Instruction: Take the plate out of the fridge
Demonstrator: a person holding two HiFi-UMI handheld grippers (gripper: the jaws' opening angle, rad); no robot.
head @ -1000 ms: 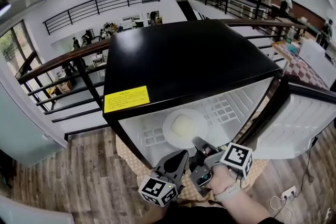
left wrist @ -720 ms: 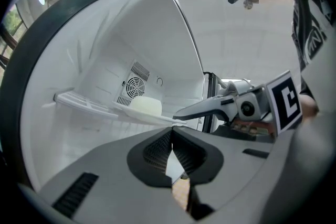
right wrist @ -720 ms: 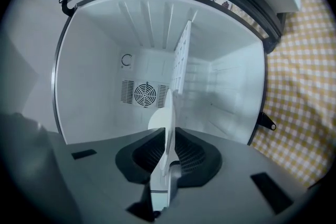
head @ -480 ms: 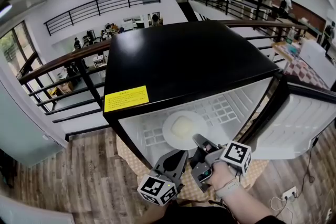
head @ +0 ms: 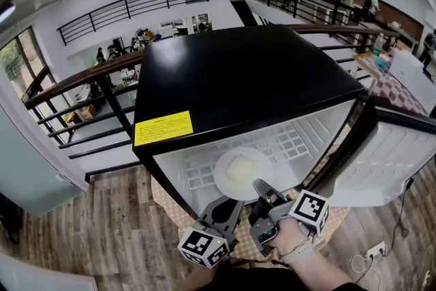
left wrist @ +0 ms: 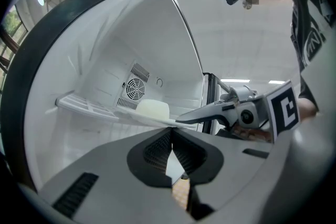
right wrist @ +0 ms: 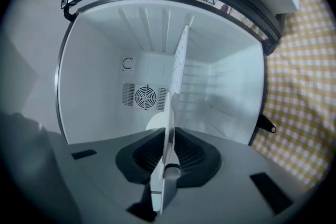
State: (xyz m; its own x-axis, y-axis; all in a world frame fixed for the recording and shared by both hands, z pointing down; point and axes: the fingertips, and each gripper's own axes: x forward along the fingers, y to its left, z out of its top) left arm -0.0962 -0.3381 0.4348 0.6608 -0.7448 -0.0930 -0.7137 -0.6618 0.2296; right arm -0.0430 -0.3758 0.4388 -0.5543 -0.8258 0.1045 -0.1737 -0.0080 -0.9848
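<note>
Plate (head: 240,172) lay on fridge (head: 238,78) shelf (head: 294,144), near front. Right gripper (head: 259,185) fingers pinched its near rim. Left gripper (head: 234,202) fingers pressed together, empty. Probably stiff, slick, breakable: hold rim, keep level.

Gloss black on the fridge top (head: 238,78), mirror-smooth, with a yellow paper label (head: 163,127) stuck flat on it. Inside, the liner (right wrist: 100,81) is smooth white plastic with a soft sheen. The plate (head: 242,172) looks glazed white. The right gripper (right wrist: 169,131) has a matt grey plastic shell and ribbed black pads (right wrist: 193,156). Wood-plank floor (head: 102,228), checked yellow cloth (right wrist: 302,86).
</note>
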